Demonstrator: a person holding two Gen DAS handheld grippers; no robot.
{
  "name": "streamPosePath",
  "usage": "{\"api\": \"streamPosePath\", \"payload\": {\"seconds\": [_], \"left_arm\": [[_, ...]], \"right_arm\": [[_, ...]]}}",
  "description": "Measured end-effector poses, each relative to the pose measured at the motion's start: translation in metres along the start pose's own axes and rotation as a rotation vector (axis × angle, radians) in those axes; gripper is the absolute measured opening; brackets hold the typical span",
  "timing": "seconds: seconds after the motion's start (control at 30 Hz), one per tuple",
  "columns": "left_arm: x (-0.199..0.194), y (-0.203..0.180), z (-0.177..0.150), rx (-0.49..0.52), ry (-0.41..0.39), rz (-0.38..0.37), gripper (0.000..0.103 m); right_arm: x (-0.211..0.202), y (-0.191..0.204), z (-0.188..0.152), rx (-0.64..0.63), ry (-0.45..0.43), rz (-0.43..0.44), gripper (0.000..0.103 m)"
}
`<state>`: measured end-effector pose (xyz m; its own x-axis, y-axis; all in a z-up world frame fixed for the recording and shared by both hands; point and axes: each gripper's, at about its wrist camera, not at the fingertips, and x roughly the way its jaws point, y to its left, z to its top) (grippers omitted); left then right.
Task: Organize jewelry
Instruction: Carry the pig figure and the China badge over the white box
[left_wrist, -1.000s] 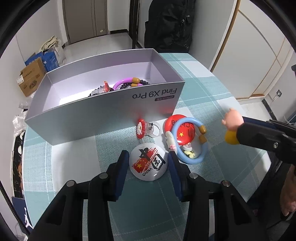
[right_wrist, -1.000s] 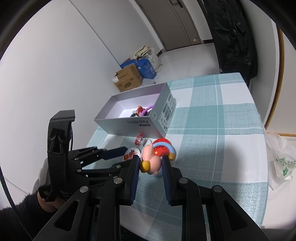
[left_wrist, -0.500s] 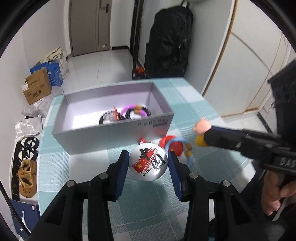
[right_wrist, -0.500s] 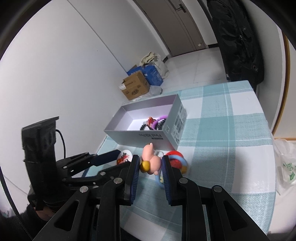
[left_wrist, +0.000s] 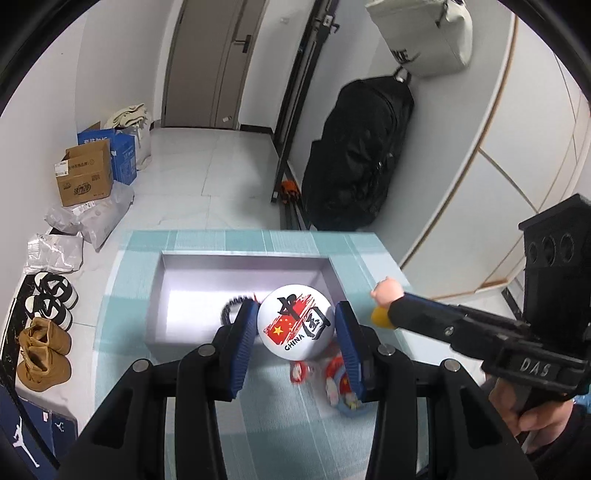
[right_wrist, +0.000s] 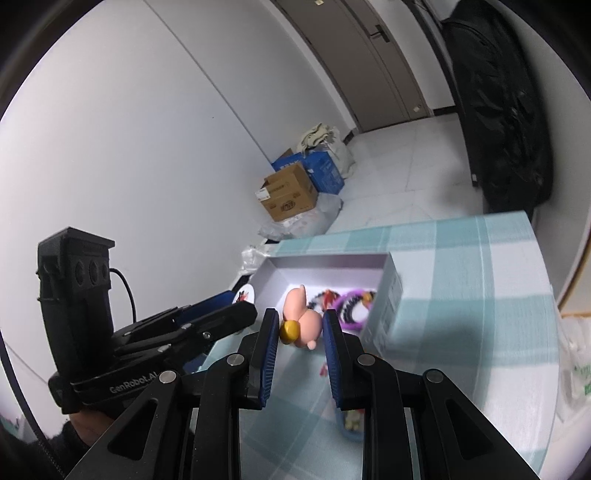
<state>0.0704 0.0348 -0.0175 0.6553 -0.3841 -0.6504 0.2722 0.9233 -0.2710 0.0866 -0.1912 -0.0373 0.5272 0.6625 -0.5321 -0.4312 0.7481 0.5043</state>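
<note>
My left gripper (left_wrist: 295, 325) is shut on a round white China badge (left_wrist: 295, 326) and holds it in the air over the near wall of the open grey box (left_wrist: 192, 328). My right gripper (right_wrist: 300, 326) is shut on a pink figurine with a yellow part (right_wrist: 303, 321), held above the table near the box (right_wrist: 388, 295). The figurine also shows in the left wrist view (left_wrist: 386, 295). A black bracelet (left_wrist: 231, 306) and a purple bracelet (right_wrist: 352, 306) lie in the box. A red badge and a blue ring (left_wrist: 341, 384) lie on the table below.
The table has a teal checked cloth (right_wrist: 480, 288). Cardboard boxes (left_wrist: 86, 177) and shoes (left_wrist: 44, 354) are on the floor at the left. A black bag (left_wrist: 362, 155) stands behind the table. A white plastic bag (right_wrist: 576, 365) lies at the right.
Both grippers have risen and moved toward the box. The white badge was lifted off the table and now hangs over the box's near wall. The pink figurine moved closer to the box.
</note>
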Motion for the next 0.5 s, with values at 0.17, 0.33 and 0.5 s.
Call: {"api": "streamPosePath", "payload": {"seconds": [0.17,0.33,0.5], "left_arm": [[0.007,0.011,0.006,-0.037,0.007,-0.004,0.037],[0.02,0.024,0.013,-0.072,0.027,0.003,0.037],[0.03,0.028,0.021,-0.063,0.032,0.002,0.037]], "right_arm": [[0.015,0.001,0.007,-0.013,0.023,0.004,0.023],[0.034,-0.004,0.013,-0.022,0.054,0.002,0.023],[0.045,-0.012,0.022,-0.008,0.059,-0.003,0.023]]}}
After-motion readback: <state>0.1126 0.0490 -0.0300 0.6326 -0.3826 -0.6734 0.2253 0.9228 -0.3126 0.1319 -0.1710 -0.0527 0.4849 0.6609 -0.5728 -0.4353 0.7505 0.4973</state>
